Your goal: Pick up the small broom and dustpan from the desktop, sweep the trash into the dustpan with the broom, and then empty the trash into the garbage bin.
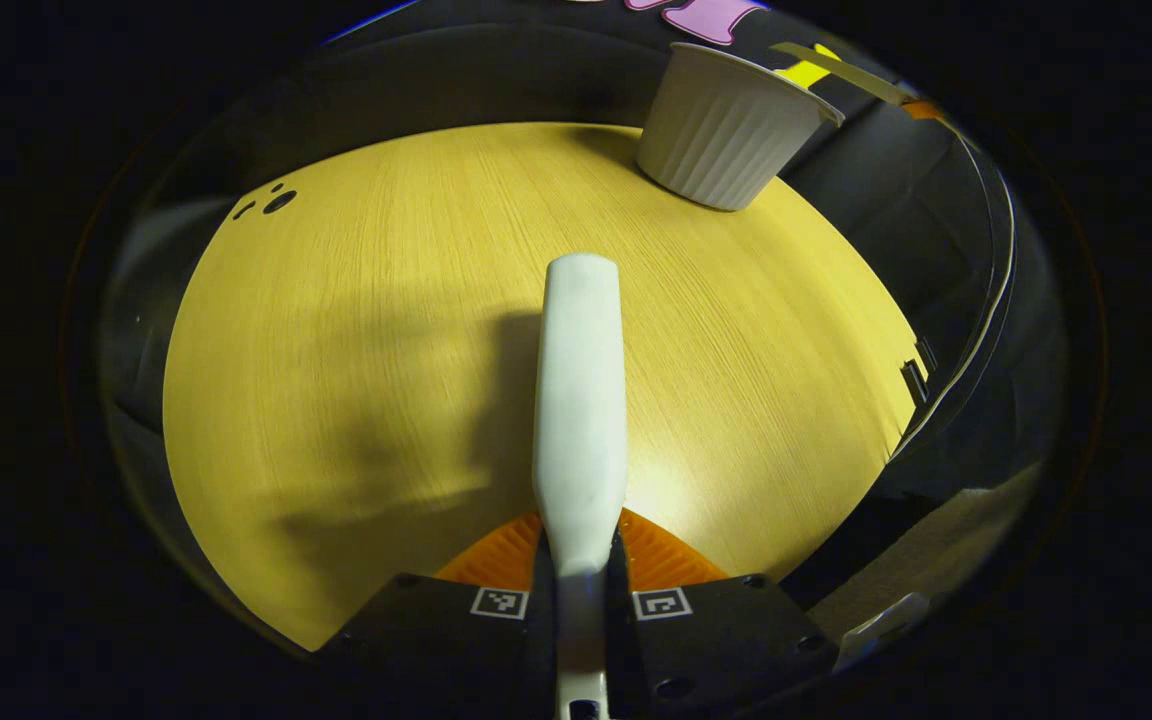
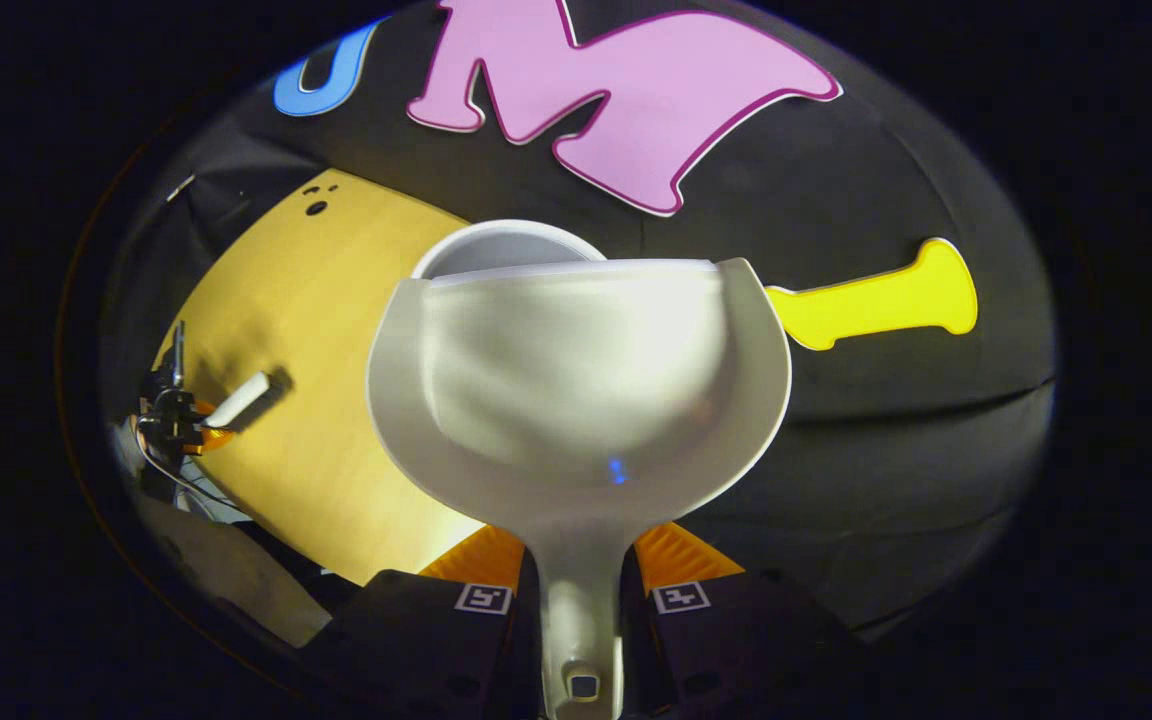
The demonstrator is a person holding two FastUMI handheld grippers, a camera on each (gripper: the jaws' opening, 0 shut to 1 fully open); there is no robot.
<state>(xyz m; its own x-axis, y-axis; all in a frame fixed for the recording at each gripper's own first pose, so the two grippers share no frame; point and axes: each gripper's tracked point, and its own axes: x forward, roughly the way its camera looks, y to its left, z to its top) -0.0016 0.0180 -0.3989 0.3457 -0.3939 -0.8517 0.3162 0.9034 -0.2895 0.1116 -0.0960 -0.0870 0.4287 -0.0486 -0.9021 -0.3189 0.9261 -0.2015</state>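
My left gripper is shut on the small white broom, which points forward over the yellow desktop. The white ribbed garbage bin stands at the far right of the desk, apart from the broom. In the right gripper view, my right gripper is shut on the handle of the white dustpan. The pan is raised with its mouth tilted toward the bin's rim, which shows just behind it. The pan's inner surface looks plain white. The left gripper and broom show far off at the left.
Small dark holes mark the desk's far left corner. The desk's right edge drops off near the booth's black cloth wall, which stands close behind the bin.
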